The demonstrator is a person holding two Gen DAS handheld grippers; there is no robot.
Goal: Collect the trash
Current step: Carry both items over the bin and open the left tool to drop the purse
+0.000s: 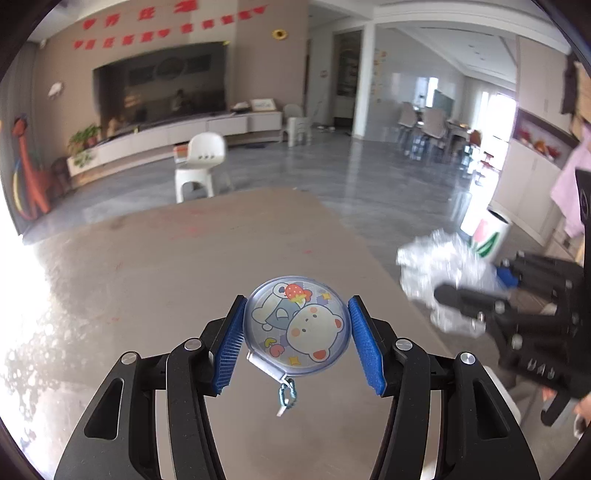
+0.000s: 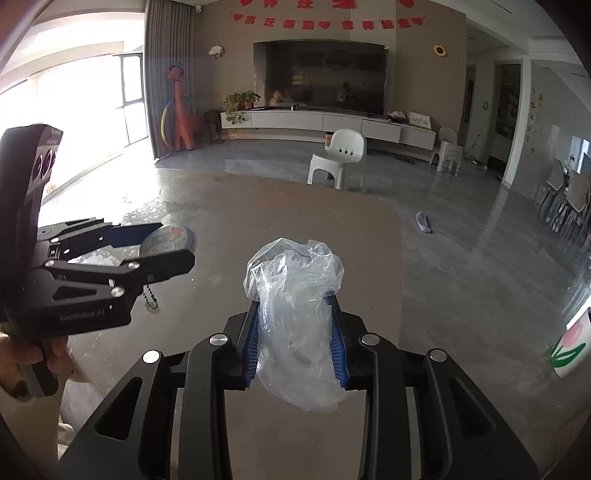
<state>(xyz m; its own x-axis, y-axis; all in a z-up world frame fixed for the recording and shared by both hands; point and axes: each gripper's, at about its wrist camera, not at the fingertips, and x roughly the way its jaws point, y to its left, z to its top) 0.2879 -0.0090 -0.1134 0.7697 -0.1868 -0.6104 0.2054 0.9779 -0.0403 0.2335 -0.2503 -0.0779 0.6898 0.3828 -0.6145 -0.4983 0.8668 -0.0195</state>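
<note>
1. The left gripper carries the raised lettering "GenRobot.AI" on its black side plate, legible only in the right wrist view. The red banner of characters and hearts above the television is too blurred to read.
2. The left gripper's blue pads are closed against both edges of a round cartoon pouch printed with a white bear and a strawberry; a teal cord hangs from its zip end. It is held above the brown table.
3. The right gripper clamps a crumpled clear plastic bag between its pads, the bag bulging above and below them, over the table's right part.
4. On the floor to the right stands a white bin with a tulip picture, near the table's edge. A white plastic chair stands just beyond the table's far edge, and a grey cloth lies on the floor.
5. Only the right wrist view shows the bare hand holding the left gripper's handle, the bright window and the orange dinosaur toy clearly; only the left wrist view shows the pouch's printed face and the dining chairs.
</note>
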